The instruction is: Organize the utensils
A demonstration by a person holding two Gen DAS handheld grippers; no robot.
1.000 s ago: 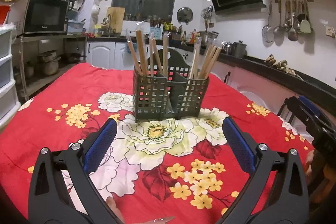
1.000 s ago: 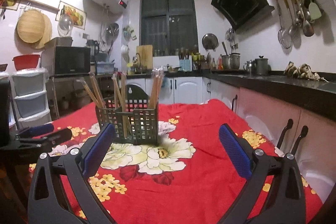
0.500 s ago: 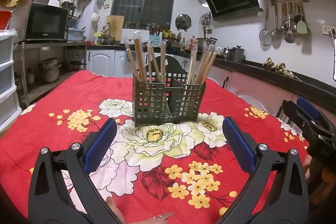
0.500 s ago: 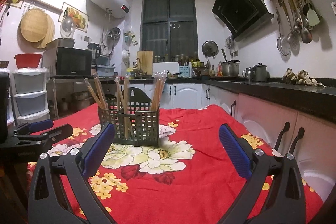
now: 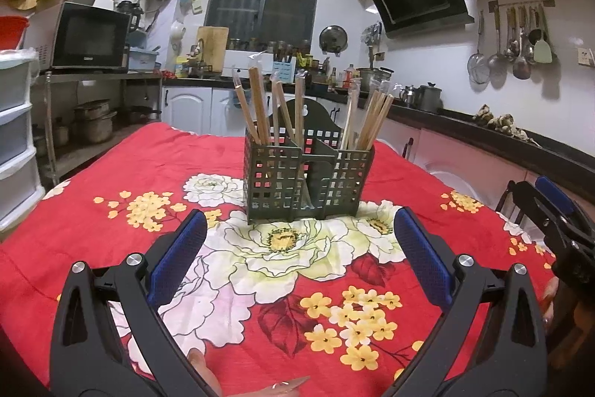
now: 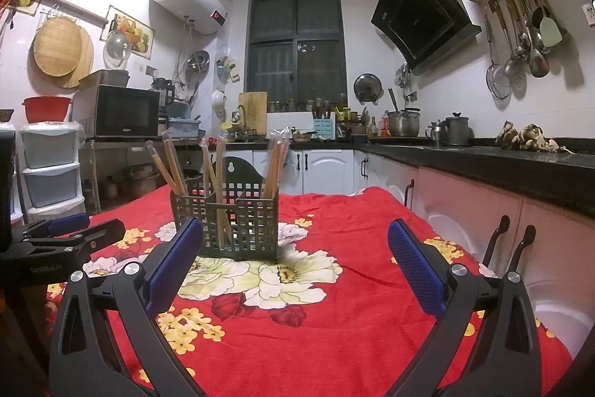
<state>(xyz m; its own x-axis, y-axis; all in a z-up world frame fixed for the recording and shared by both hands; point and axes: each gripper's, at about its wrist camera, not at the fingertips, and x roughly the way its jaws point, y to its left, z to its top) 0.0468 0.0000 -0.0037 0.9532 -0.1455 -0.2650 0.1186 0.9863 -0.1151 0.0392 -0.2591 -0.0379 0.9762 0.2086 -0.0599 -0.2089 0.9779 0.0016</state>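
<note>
1. The dark grid caddy point(image 5: 308, 179) stands upright on the red flowered cloth point(image 5: 111, 181) that covers the desk, at about 12 o'clock from the left gripper point(image 5: 299, 261) and at about 11 o'clock from the right gripper point(image 6: 295, 265). Both grippers have their fingers spread wide with nothing between them, and both sit well short of the caddy.

2. Chopsticks point(image 5: 260, 106) in clear sleeves lean outward in the left compartment; a second bunch point(image 5: 372, 119) leans in the right one. A finger reaching in from above could knock a neighbouring stick and fan the whole bunch out.

3. The caddy looks light and tall with its load. Pulling a stick sideways rather than straight up could tip it, or drag it across the cloth.

4. The cloth is soft and lies in slight folds. A push on the caddy's wall may bunch the fabric and leave the caddy tilted.

5. The plastic sleeves probably make the sticks slippery, so a pinch near the tip could let one slide out and drop.

6. In the left view the right gripper shows at 3 o'clock; the two are close enough that both reaching for the caddy together could make their fingers collide.
</note>
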